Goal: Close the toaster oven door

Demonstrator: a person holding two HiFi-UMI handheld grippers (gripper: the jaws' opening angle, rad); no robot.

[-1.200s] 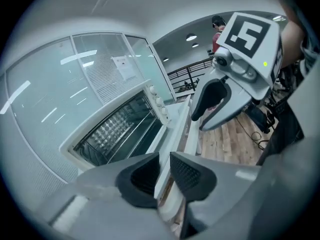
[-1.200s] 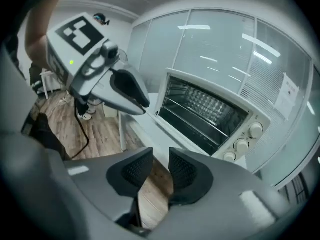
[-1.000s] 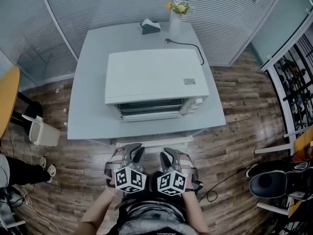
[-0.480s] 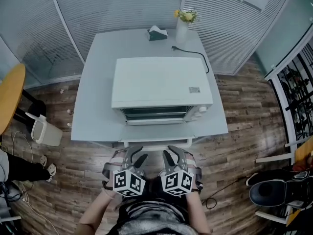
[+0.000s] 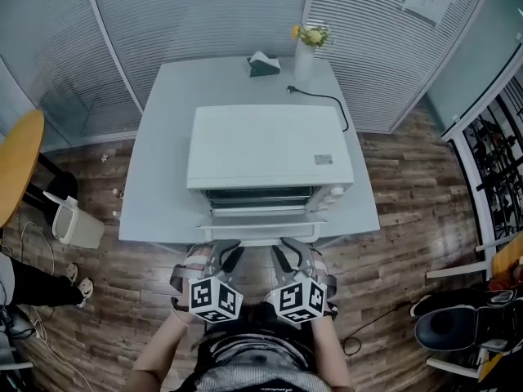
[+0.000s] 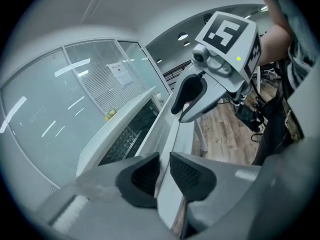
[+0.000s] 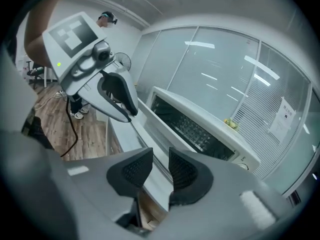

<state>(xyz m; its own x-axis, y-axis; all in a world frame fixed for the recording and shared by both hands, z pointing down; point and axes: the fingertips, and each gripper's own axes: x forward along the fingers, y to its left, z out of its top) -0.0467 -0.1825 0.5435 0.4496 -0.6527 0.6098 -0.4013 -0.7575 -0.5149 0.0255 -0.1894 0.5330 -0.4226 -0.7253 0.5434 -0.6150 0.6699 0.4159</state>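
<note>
A white toaster oven [image 5: 270,145] stands on the pale grey table [image 5: 159,178]. Its door [image 5: 261,227] is folded down flat towards me, and the wire rack shows inside. Both grippers hang side by side just in front of the door's front edge, touching nothing. On my left gripper [image 5: 222,254] the jaws are closing, with a narrow gap and nothing between them. In the left gripper view the left gripper [image 6: 164,169] looks along the door [image 6: 172,134]. My right gripper [image 5: 290,253] stands open and empty, and in its own view the right gripper [image 7: 161,169] faces the door [image 7: 150,149].
At the table's far edge stand a vase of yellow flowers [image 5: 306,43] and a tissue box [image 5: 263,64], and a black power cord [image 5: 323,100] trails behind the oven. A white bin [image 5: 73,223] and an orange table [image 5: 12,170] are at left. Wooden floor surrounds the table.
The view has shifted and the table now sits lower in the picture. The two grippers stand a little nearer the door's front edge. The door has stayed down.
</note>
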